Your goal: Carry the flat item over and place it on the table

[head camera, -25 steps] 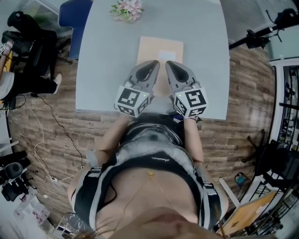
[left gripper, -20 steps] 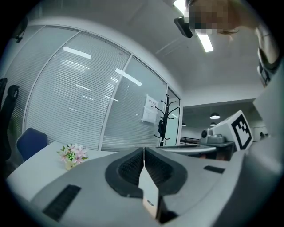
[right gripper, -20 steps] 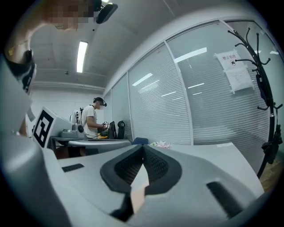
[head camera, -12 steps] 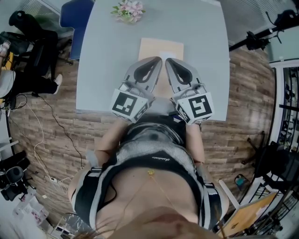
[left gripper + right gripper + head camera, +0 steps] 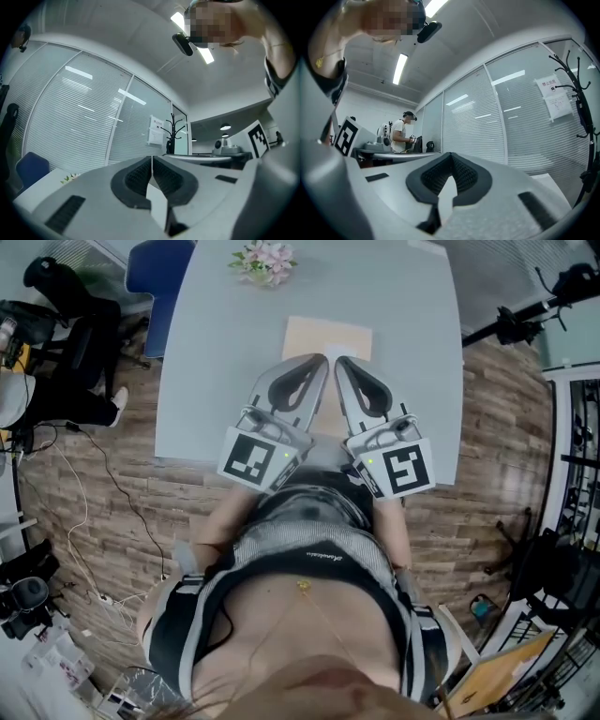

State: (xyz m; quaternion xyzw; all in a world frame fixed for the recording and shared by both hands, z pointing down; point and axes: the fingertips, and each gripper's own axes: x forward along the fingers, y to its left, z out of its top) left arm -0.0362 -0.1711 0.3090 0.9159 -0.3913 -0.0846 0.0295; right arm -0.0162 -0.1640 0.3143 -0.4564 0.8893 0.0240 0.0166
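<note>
The flat item (image 5: 328,337) is a tan rectangular sheet lying on the grey table (image 5: 216,352), near its middle. My left gripper (image 5: 320,359) and right gripper (image 5: 340,361) hover side by side above the sheet's near edge, tips almost touching each other. Both are shut with nothing between the pads. In the left gripper view the jaws (image 5: 152,158) meet along a thin line and point level at a glass wall. The right gripper (image 5: 450,155) looks the same, closed and empty. The sheet's near part is hidden under the grippers.
A bunch of pink flowers (image 5: 265,261) sits at the table's far edge. A blue chair (image 5: 155,277) and a black chair (image 5: 66,343) stand at the left. A black stand (image 5: 525,310) is at the right. Another person (image 5: 401,136) stands across the room, and a coat rack (image 5: 174,133) stands by the glass wall.
Both grippers have risen toward the head camera, staying shut and side by side. The tan sheet has stayed flat on the table.
</note>
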